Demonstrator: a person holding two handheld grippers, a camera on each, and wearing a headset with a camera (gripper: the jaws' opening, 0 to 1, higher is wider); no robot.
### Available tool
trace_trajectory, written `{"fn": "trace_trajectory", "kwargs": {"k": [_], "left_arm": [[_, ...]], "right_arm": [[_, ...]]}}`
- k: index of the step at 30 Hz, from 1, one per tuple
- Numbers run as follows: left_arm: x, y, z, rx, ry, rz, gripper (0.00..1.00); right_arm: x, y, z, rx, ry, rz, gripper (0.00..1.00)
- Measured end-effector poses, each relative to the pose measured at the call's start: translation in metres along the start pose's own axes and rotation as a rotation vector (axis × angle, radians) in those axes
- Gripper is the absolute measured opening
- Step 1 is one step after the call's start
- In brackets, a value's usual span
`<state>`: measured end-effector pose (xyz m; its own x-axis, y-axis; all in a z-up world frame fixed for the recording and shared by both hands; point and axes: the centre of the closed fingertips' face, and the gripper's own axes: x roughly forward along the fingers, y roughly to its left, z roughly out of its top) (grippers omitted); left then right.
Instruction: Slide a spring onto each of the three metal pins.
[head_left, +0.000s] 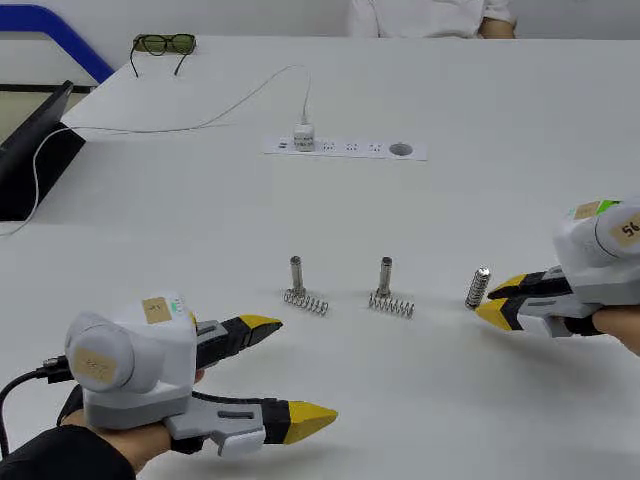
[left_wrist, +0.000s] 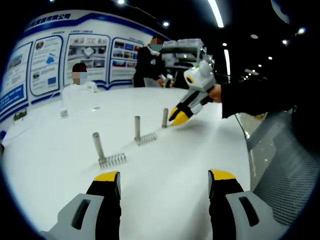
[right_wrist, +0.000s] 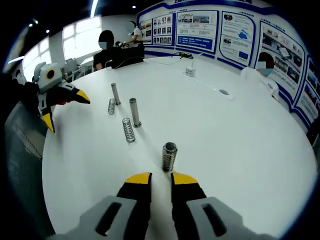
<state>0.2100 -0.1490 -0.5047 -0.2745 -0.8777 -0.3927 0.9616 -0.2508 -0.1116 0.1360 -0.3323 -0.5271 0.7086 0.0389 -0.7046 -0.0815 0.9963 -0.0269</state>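
Right gripper view: spring-covered pin (right_wrist: 169, 156) (upright) just ahead of hand-held gripper (right_wrist: 161, 180).

The table (head_left: 480, 100) is white. The 3 pins (head_left: 297, 272) and springs (head_left: 391, 305) are shiny silver. The left gripper (head_left: 290, 370) and right gripper (head_left: 496, 300) are white and black with yellow tips.

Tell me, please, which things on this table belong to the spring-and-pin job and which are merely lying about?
Belonging to the job:
left pin, left spring lying at its foot; middle pin, middle spring likewise; right pin, a spring already on it.

Lying about:
glasses; power strip; white charger; cable.
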Motion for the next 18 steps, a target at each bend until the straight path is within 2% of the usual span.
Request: {"fn": "trace_trajectory", "kwargs": {"k": [10,18], "left_arm": [[0.001,0.0,0.0,0.0,-0.002,-0.001,0.72],[0.0,0.0,0.0,-0.001,-0.003,0.001,0.72]], "right_arm": [[-0.004,0.017,-0.004,-0.003,0.004,0.025,0.16],[0.0,0.029,0.005,-0.031,-0.006,0.053,0.16]]}}
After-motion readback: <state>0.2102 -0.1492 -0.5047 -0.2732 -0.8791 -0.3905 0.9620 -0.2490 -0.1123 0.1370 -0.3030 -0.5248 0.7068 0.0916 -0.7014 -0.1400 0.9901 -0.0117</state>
